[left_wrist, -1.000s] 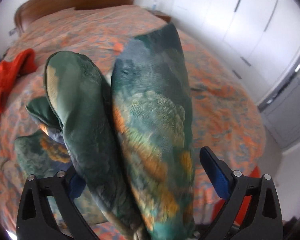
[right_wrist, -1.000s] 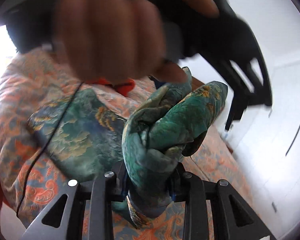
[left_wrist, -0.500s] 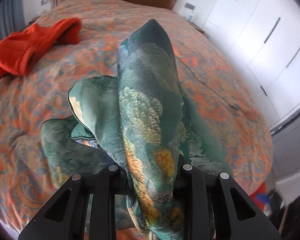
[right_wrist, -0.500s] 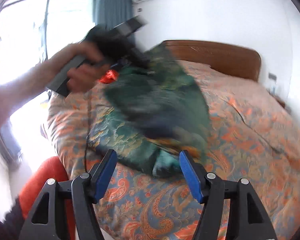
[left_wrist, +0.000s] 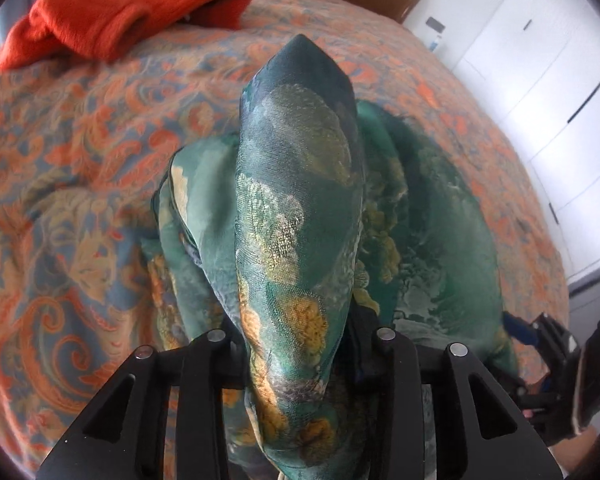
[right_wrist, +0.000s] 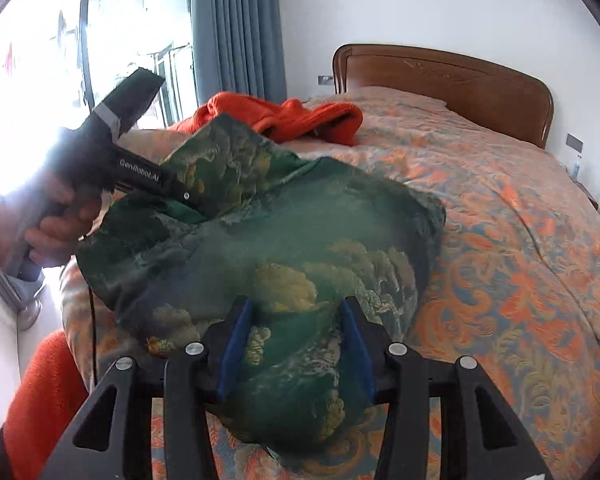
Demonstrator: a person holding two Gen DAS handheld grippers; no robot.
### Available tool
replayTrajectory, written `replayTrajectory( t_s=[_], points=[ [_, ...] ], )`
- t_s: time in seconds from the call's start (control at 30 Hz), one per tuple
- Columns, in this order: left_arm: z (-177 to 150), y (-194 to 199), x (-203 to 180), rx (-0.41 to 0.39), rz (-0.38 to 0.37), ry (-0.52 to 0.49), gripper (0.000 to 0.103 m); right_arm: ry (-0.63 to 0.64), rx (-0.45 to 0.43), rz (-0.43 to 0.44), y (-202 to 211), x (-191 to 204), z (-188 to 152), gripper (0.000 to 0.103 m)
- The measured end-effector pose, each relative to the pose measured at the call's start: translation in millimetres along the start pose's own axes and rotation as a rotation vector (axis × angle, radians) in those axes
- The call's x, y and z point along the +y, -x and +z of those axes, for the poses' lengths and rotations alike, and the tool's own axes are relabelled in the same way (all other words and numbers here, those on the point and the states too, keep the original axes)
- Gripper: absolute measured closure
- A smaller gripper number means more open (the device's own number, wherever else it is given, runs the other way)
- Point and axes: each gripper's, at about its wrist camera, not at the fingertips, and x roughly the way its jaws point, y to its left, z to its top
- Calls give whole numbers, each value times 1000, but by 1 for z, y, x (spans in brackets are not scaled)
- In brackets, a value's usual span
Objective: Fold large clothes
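A green garment with gold and orange print lies bunched on the bed. My left gripper is shut on a fold of the garment, which rises in a peak between its jaws. In the right wrist view the left gripper's body sits at the garment's far left corner, held by a hand. My right gripper is partly open, its blue pads either side of the garment's near edge without pinching it. The right gripper also shows at the left wrist view's right edge.
The bed has an orange and blue paisley cover and a wooden headboard. An orange garment lies near the pillows. White wardrobe doors stand to the right; a window and grey curtain to the left.
My left gripper closed on the garment's fold. My right gripper let go of the garment, opened and drew back, then narrowed and came down around its near edge. The garment dropped onto the bed.
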Motion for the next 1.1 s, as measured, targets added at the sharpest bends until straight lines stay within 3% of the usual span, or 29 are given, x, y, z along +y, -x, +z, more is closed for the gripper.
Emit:
replayTrajectory(
  t_s=[0.1, 0.3, 0.5, 0.6, 0.7, 0.87, 0.97, 1.1],
  points=[
    [-8, -18, 21, 15, -69, 62, 60, 17, 105, -12, -37, 1, -17, 55],
    [-17, -36, 36, -13, -129, 124, 55, -5, 136, -18, -57, -11, -30, 55],
    [-20, -32, 33, -27, -114, 116, 54, 31, 195, -17, -59, -6, -20, 55],
    [-26, -28, 33, -40, -101, 107, 54, 4, 256, 11, -48, -9, 11, 55],
    [-29, -27, 36, -49, -117, 115, 54, -70, 221, 24, -41, -22, 55, 55],
    [-34, -26, 39, -55, -119, 113, 54, -259, 165, -45, -87, -71, 119, 55],
    [-39, -24, 38, -63, -120, 113, 54, -324, 151, -97, -131, -89, 130, 55],
    [-43, -29, 39, -63, -116, 114, 54, -325, 251, -138, -187, -91, 104, 55]
  ],
)
